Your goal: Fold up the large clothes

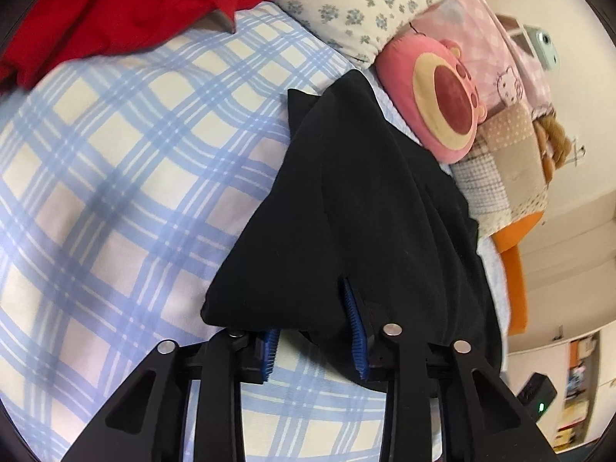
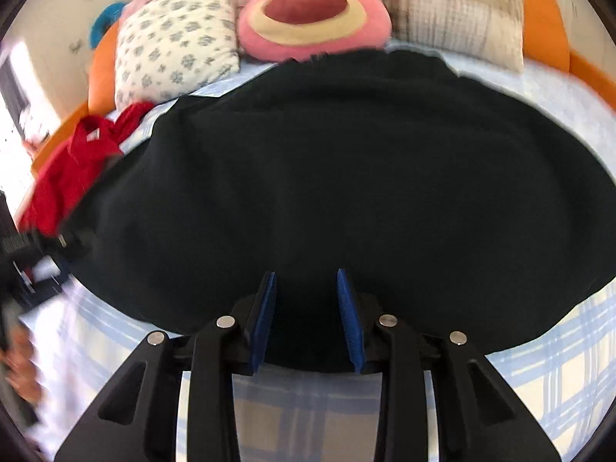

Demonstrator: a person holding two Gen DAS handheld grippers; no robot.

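Note:
A large black garment (image 2: 346, 177) lies spread over the blue-checked bed (image 2: 558, 365), its near hem at my right gripper (image 2: 306, 273). The blue pads (image 2: 348, 319) stand narrowly apart with a bunch of that hem pinched between them. In the left wrist view the black garment (image 1: 346, 208) rises in a tented fold from the bed to my left gripper (image 1: 312, 308). It is shut on a corner of the cloth. One blue pad (image 1: 356, 331) shows; the cloth drapes over the other.
A red garment (image 1: 115, 11) lies crumpled at the bed's far left. A floral pillow (image 2: 173, 50), a pink plush bear cushion (image 2: 312, 15) and a patchwork pillow (image 2: 454, 11) line the orange headboard (image 2: 546, 27). A person's hand (image 2: 19, 369) shows blurred at the left edge.

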